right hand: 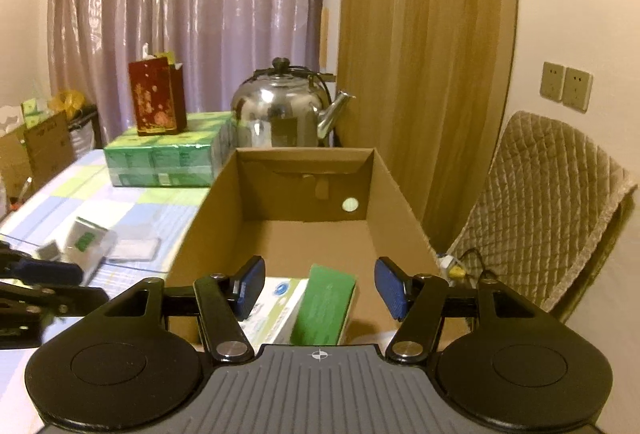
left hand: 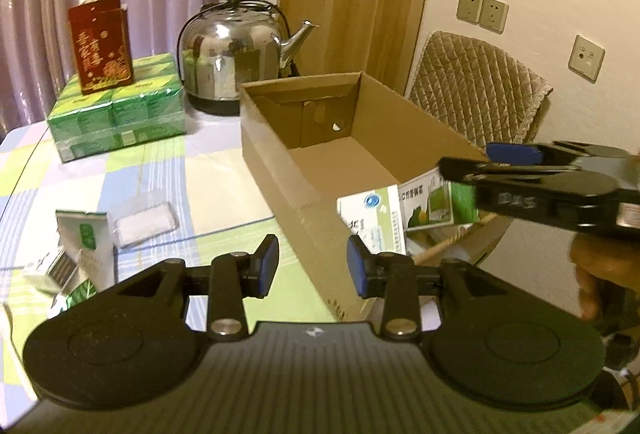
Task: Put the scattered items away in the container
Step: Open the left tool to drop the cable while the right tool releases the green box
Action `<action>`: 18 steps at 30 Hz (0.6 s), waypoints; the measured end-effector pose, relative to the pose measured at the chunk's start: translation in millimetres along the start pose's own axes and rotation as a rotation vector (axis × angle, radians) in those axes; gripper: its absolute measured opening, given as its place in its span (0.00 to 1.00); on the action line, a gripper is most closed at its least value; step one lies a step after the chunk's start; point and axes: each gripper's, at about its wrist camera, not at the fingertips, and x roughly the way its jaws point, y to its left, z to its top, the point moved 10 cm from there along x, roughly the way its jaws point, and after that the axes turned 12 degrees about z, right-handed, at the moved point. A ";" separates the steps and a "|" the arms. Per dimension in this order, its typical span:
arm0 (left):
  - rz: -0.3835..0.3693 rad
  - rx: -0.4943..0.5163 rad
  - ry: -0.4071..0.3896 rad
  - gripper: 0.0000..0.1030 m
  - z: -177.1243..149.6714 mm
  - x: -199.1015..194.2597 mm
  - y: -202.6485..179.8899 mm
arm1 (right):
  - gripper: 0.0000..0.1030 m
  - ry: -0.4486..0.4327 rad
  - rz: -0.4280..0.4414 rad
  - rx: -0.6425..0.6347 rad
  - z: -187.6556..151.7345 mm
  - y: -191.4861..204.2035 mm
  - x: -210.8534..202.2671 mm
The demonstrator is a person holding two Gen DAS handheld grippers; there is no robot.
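Observation:
An open cardboard box [left hand: 320, 138] stands on the table; it also fills the middle of the right wrist view [right hand: 304, 234]. A white and green medicine carton [right hand: 304, 306] lies tilted at the box's near end, between the wide-open jaws of my right gripper [right hand: 320, 288], which do not touch it. The carton [left hand: 408, 210] and the right gripper [left hand: 472, 170] show at the right of the left wrist view. My left gripper [left hand: 313, 266] is open and empty, over the table by the box's near corner. Scattered cartons [left hand: 86, 246] and a white packet [left hand: 142, 224] lie to the left.
A steel kettle [left hand: 240, 50] stands behind the box. A red box [left hand: 100, 42] sits on green wrapped packs [left hand: 116, 110] at the back left. A chair with a quilted cover [right hand: 552, 202] stands right of the table. The tablecloth [left hand: 160, 162] is checked.

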 end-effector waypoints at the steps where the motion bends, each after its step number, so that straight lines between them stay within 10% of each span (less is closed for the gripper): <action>1: 0.003 -0.004 0.003 0.31 -2.6 -1.6 1.8 | 0.54 0.005 0.012 0.005 -1.3 3.5 -1.9; 5: 0.013 -0.011 0.018 0.31 -12.3 -5.2 7.5 | 0.37 0.048 0.055 0.020 -7.6 13.2 7.2; 18: 0.049 -0.033 0.028 0.34 -18.7 -8.7 25.8 | 0.37 0.109 0.071 0.061 -14.6 11.0 34.9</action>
